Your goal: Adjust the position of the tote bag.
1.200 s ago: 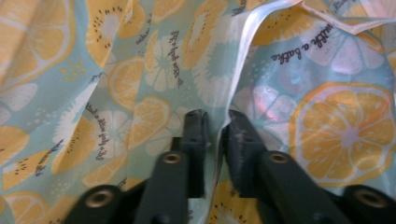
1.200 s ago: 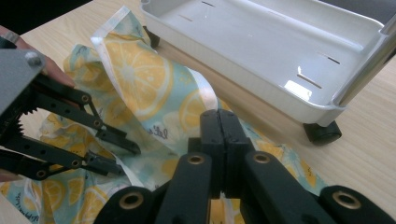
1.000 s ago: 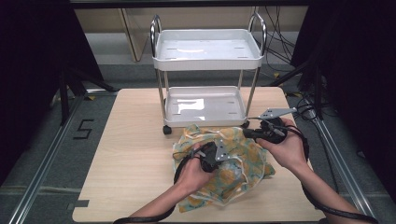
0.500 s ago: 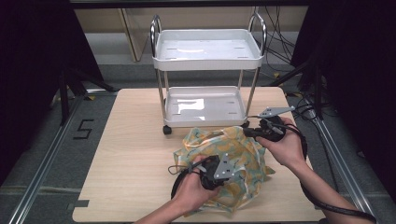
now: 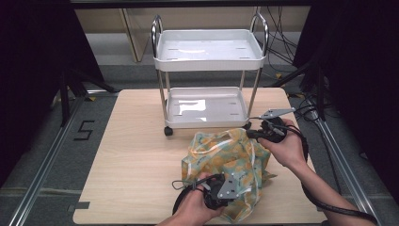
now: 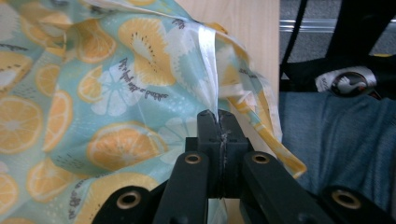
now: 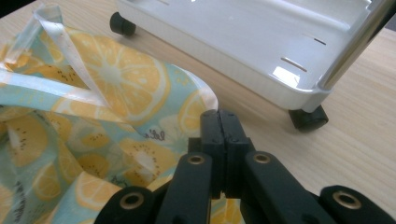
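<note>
A fabric bag (image 5: 223, 155) printed with orange and lemon slices on pale blue lies crumpled on the wooden table (image 5: 136, 160), in front of a white two-shelf cart (image 5: 207, 123). My left gripper (image 5: 241, 188) is at the bag's near side. In the left gripper view its jaws (image 6: 218, 116) are shut on a white-edged fold of the bag (image 6: 116, 93). My right gripper (image 5: 250, 134) is at the bag's far right corner, beside the cart's lower shelf. Its jaws (image 7: 219, 115) are shut, and the bag's edge (image 7: 116, 79) runs under them.
The cart's lower shelf (image 7: 261, 60) and a black castor (image 7: 308, 119) stand close behind the right gripper. The table's near edge and a person's blue trouser leg (image 6: 336, 140) lie just beyond the left gripper. Metal rails (image 5: 42, 179) flank the table.
My left gripper has moved toward the table's near edge and to the right, drawing the bag's fabric with it. The right gripper has stayed in place.
</note>
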A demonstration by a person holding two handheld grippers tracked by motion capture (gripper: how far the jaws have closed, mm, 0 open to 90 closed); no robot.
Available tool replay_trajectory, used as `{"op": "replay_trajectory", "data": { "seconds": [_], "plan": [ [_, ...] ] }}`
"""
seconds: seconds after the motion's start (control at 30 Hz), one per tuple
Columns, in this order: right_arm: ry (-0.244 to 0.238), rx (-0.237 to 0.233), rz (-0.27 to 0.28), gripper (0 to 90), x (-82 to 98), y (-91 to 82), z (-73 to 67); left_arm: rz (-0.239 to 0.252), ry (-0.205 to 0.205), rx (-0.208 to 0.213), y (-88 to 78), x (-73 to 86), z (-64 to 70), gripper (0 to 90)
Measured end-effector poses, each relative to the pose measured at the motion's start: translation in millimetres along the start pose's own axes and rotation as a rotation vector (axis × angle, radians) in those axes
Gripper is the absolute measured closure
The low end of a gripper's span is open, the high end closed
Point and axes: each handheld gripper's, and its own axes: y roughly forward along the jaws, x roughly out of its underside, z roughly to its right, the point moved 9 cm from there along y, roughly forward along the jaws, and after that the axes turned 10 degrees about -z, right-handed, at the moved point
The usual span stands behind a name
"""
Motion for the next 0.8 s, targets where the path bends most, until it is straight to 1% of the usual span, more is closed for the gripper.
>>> {"op": "replay_trajectory", "data": {
  "seconds": [0.03,0.07,0.1,0.13,0.17,0.2,0.23,0.27,0.3,0.33,0.37,0.4,0.43,0.47,0.5,0.53,0.57,0.6,0.63,0.67,0.7,0.73,0.77,0.8],
  "plan": [
    [-0.012,0.000,-0.032,90.0,3.8,0.0,1.9,-0.024,0.042,-0.005,-0.6,3.1,0.3,89.7],
    [-0.012,0.000,-0.032,90.0,3.8,0.0,1.9,-0.024,0.042,-0.005,-0.6,3.1,0.3,89.7],
    [-0.008,0.006,-0.013,90.0,4.0,3.3,2.8,-0.020,0.035,0.009,0.6,3.9,4.0,89.7],
    [-0.008,0.006,-0.013,90.0,4.0,3.3,2.8,-0.020,0.035,0.009,0.6,3.9,4.0,89.7],
    [-0.018,0.009,-0.035,90.0,8.6,5.3,3.6,-0.037,0.055,0.014,0.7,6.0,4.6,89.7],
    [-0.004,0.003,-0.043,90.0,10.3,5.7,2.8,-0.010,0.023,0.019,2.9,4.4,7.9,89.7],
    [-0.030,0.010,-0.039,90.0,11.6,7.6,4.4,-0.032,0.051,0.022,2.2,7.1,7.7,89.7],
    [-0.030,0.010,-0.039,90.0,11.6,7.6,4.4,-0.033,0.047,0.022,3.1,8.6,8.9,89.7],
    [-0.029,0.008,-0.051,90.0,15.4,8.7,4.1,-0.035,0.032,0.040,5.0,11.5,12.9,89.7],
    [-0.029,0.008,-0.051,90.0,15.4,8.7,4.1,-0.035,0.032,0.040,5.0,11.5,12.9,89.7],
    [-0.047,0.015,-0.077,90.0,21.4,9.2,4.7,-0.052,0.043,0.052,6.1,15.5,15.3,89.7],
    [-0.047,0.015,-0.077,90.0,21.4,9.2,4.7,-0.052,0.043,0.052,6.1,15.5,15.3,89.7],
    [-0.061,0.013,-0.101,90.0,28.3,10.7,4.2,-0.047,0.047,0.050,7.3,16.3,16.5,89.7],
    [-0.061,0.013,-0.101,90.0,28.3,10.7,4.2,-0.043,0.034,0.061,9.0,17.4,19.8,89.7],
    [-0.056,0.019,-0.096,90.0,32.1,13.7,4.0,-0.061,0.059,0.065,9.7,20.0,20.9,89.7],
    [-0.056,0.019,-0.096,90.0,32.1,13.7,4.0,-0.064,0.069,0.070,11.1,20.9,23.0,89.7],
    [-0.030,0.012,-0.141,90.0,39.4,12.6,1.5,-0.072,0.076,0.095,15.0,23.1,29.8,89.7],
    [-0.030,0.012,-0.141,90.0,39.4,12.6,1.5,-0.072,0.076,0.095,15.0,23.1,29.8,89.7],
    [-0.061,0.030,-0.154,90.0,45.0,15.6,2.8,-0.074,0.082,0.104,16.8,23.5,33.1,89.7],
    [-0.061,0.030,-0.154,90.0,45.0,15.6,2.8,-0.082,0.092,0.114,18.8,24.3,36.2,89.7],
    [-0.050,0.025,-0.187,90.0,52.0,16.1,-0.6,-0.084,0.101,0.129,22.8,24.2,42.2,89.7],
    [-0.055,0.035,-0.198,90.0,54.6,16.6,-0.7,-0.084,0.101,0.129,22.8,24.2,42.2,89.7],
    [-0.073,0.049,-0.192,90.0,55.9,18.3,0.6,-0.088,0.110,0.139,25.8,24.3,46.4,89.7],
    [-0.073,0.049,-0.192,90.0,55.9,18.3,0.6,-0.088,0.110,0.139,25.8,24.3,46.4,89.7]
  ]
}}
